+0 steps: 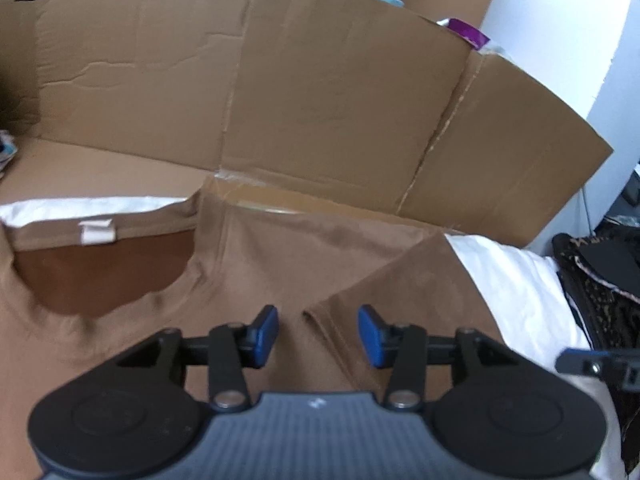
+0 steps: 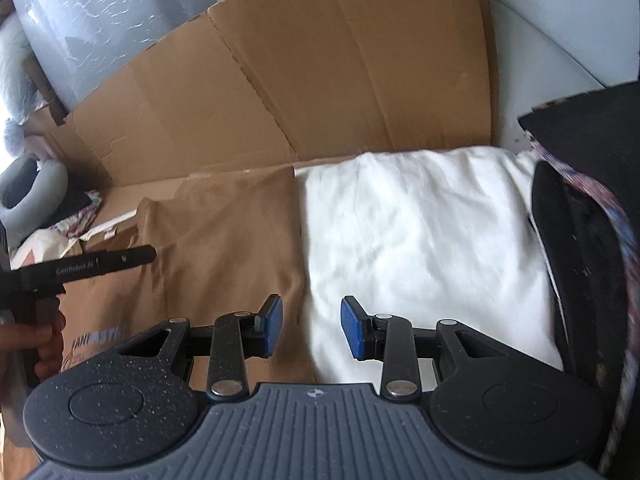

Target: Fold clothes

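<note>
One brown T-shirt (image 1: 248, 264) lies spread on a white sheet (image 2: 420, 240), neckline and label up, and its right sleeve is already turned in over the chest, giving a straight edge on that side. Body folds look left to do. Left gripper (image 1: 318, 330) hovers over the folded sleeve, jaws apart, empty; right gripper (image 2: 312, 326) hangs wide and empty at the shirt's edge. Cardboard (image 1: 320, 100) stands behind.

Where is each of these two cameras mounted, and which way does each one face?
Left wrist: on the left gripper, looking along its open fingers at the brown T-shirt neckline.
Right wrist: on the right gripper, fingers open over the shirt's edge and white cloth; a hand shows left.
Shared: shirt, cloth, cardboard.
</note>
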`<state>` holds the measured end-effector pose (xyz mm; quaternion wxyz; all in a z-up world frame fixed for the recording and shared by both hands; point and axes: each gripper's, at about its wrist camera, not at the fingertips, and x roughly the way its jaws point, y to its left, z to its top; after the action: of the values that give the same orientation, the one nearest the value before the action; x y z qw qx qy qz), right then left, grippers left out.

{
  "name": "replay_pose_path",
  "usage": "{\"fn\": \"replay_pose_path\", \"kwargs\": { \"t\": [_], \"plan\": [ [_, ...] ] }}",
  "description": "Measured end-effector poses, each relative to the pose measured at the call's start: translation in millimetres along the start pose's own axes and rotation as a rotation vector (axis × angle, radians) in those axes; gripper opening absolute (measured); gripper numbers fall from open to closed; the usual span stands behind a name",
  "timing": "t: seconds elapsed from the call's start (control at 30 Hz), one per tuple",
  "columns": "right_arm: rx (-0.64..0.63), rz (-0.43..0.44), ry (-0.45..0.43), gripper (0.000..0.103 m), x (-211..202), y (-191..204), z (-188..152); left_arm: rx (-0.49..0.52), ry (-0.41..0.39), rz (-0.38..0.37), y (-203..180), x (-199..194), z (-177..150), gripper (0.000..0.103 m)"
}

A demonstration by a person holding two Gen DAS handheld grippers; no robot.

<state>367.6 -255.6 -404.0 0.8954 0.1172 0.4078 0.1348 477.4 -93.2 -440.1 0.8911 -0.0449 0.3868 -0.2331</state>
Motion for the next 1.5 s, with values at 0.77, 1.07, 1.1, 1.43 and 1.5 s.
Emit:
{"fn": "replay_pose_path", "kwargs": {
  "t": [0.77, 1.07, 1.1, 1.43, 1.5],
  "plan": [
    [-0.085, -0.015, 0.03, 0.039, 69.3, 25.0, 59.2, -0.217, 0.059, -0.131, 31.8, 18.4, 1.3, 0.007],
    [-0.112, -0.004, 0.048, 0.039, 94.2, 38.6, 82.7, -0.203, 0.041, -0.159, 21.6, -6.6, 17.7, 0.004],
    [-0.127, -0.005, 0.047, 0.039, 95.8, 41.2, 84.9, -0.197, 0.042, -0.163, 20.2, -9.4, 18.7, 0.004],
    [-0.183, -0.014, 0.069, 0.039, 123.1, 52.6, 93.9, -0.201, 0.043, -0.14, 19.7, -30.4, 19.5, 0.003],
    [-0.179, -0.007, 0.077, 0.039, 125.7, 52.4, 93.3, -0.209, 0.05, -0.136, 21.0, -31.4, 17.8, 0.003]
  ]
}}
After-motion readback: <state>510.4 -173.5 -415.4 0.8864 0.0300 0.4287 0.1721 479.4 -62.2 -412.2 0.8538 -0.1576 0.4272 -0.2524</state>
